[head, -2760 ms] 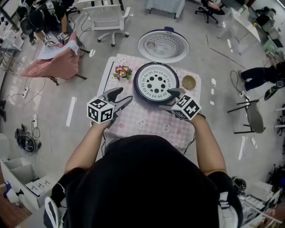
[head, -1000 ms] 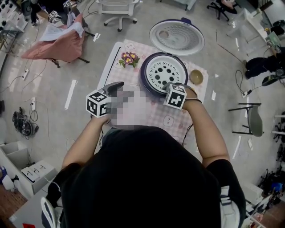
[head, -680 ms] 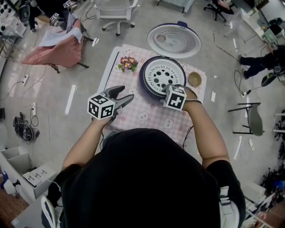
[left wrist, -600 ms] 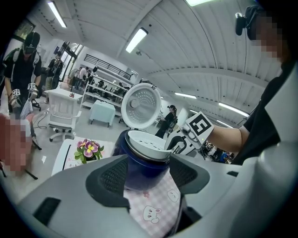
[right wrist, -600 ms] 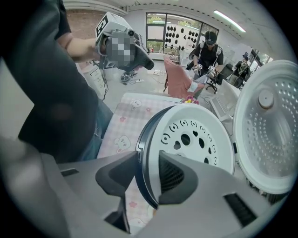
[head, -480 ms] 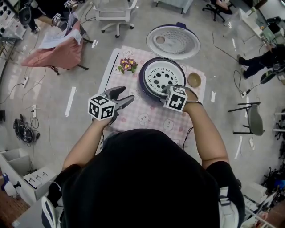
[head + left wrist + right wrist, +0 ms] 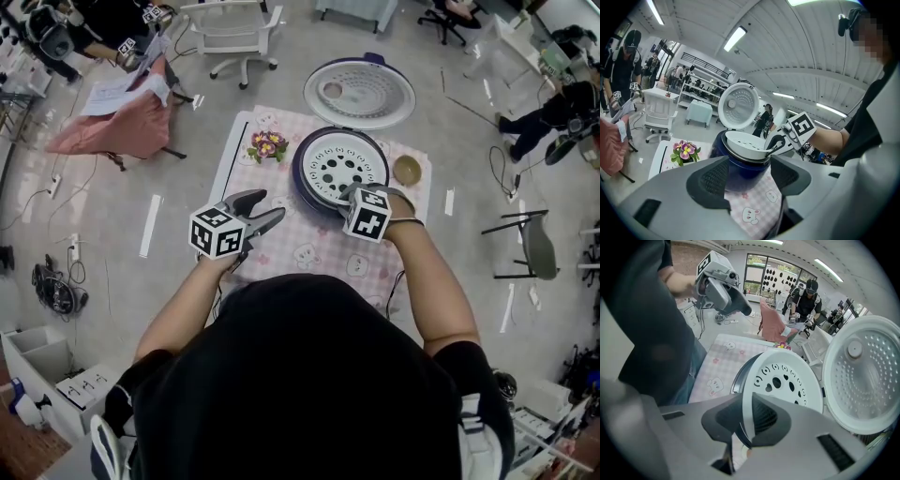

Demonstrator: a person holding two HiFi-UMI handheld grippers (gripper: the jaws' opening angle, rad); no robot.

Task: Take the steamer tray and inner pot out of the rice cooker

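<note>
Head view: rice cooker (image 7: 302, 184) sits on the far half of a table covered with a pink checked cloth (image 7: 309, 255), and its lid (image 7: 359, 92) is swung fully open on the side away from the person. White perforated steamer tray (image 7: 333, 161) sits in the cooker mouth. Right gripper (image 7: 349, 194) points steeply down at the tray's near edge. Left gripper (image 7: 270, 206) hangs over the cloth left of the cooker, apart from it, jaws spread. Small flower arrangement (image 7: 267, 146) stands just left of the cooker, small bowl (image 7: 407, 170) just to its right

Left gripper view: left gripper (image 7: 749, 172) is wide open with nothing between the pads; only the cloth (image 7: 752, 211) and the dark blue cooker body (image 7: 740, 168) show past them. The steamer tray (image 7: 745, 143) sits in the top of the cooker with the right gripper (image 7: 776, 143) at its rim on the right. The lid (image 7: 738, 107) stands upright behind

Right gripper view: right gripper (image 7: 746, 420) has just been closing and its jaws are now almost together, clamped on the thin white rim of the steamer tray (image 7: 787, 380), one pad on each face of the rim. Tray is at the cooker opening; can't tell if it's off its seat. Lid (image 7: 865, 376) is at right, left gripper (image 7: 740, 303) up at far left above the cloth
</note>
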